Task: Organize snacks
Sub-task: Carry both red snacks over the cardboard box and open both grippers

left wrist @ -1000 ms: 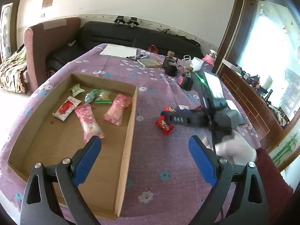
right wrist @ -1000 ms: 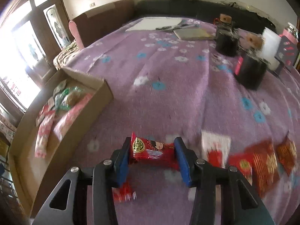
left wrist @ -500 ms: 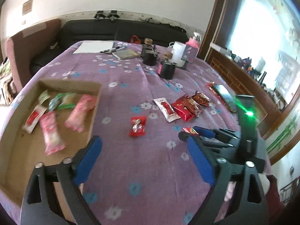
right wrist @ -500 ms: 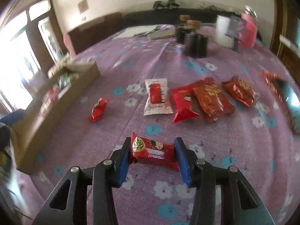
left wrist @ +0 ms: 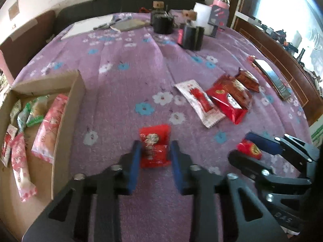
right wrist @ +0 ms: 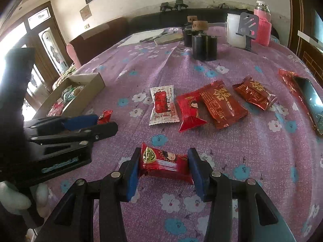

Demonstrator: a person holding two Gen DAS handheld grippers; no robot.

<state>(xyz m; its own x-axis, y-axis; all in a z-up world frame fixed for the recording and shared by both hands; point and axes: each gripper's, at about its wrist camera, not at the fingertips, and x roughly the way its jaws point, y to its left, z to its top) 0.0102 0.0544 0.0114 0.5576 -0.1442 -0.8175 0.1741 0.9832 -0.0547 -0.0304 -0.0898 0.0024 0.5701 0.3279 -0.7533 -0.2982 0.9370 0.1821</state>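
Nearest, our left gripper [left wrist: 155, 155] has just closed on a small red candy packet [left wrist: 154, 145] lying on the purple floral cloth [left wrist: 125, 92]. Our right gripper [right wrist: 164, 166] clamps a red wrapped snack [right wrist: 164, 163]. Beyond we count four loose packets; the white one [right wrist: 163, 105] reads "ALL'S WELL". The cardboard box [left wrist: 66, 121] holds pink, green and red-white packets.

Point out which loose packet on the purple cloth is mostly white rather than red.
The flat white sachet with a red panel printed on it, leftmost of the row on the purple cloth. The red packets lying beside it have red wrappers.
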